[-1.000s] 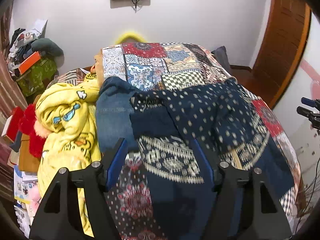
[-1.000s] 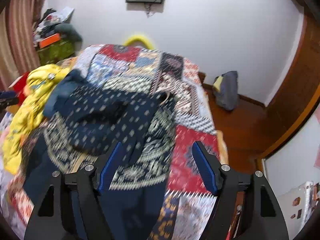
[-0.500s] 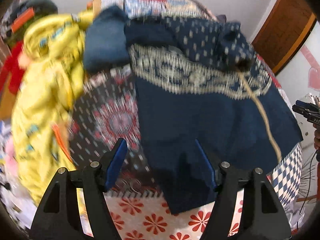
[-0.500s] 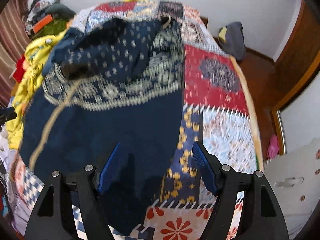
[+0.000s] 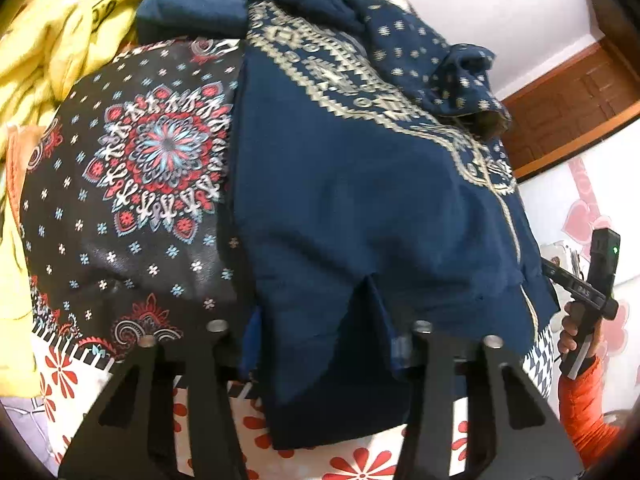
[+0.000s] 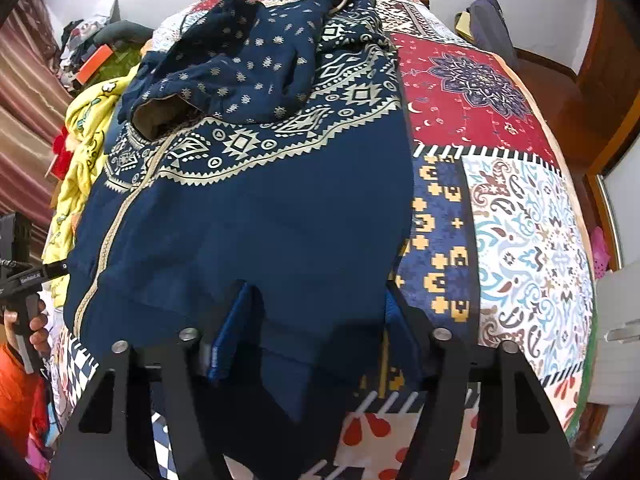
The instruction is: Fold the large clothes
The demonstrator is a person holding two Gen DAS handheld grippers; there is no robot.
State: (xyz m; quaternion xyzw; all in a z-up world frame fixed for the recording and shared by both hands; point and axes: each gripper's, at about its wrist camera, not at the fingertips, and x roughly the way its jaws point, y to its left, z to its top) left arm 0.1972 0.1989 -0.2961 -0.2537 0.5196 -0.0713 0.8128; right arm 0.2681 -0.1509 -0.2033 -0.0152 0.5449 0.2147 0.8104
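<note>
On a bed's patchwork quilt (image 6: 520, 216), the left tool (image 5: 320, 340) and right tool (image 6: 308, 320) are closing, half-open, over the near hem of a navy garment (image 6: 260, 220), cloth between the jaws. The grasp seems under way; next, lifting both corners evenly. Soft matte cotton, cream geometric band, rumpled dotted sleeves.

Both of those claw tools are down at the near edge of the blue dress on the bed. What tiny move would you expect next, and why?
Probably finish the pinch. Both the left gripper and the right gripper are closing with the hem of the navy dress between their fingers, so a firm hold should come before any lifting to fold it.
</note>
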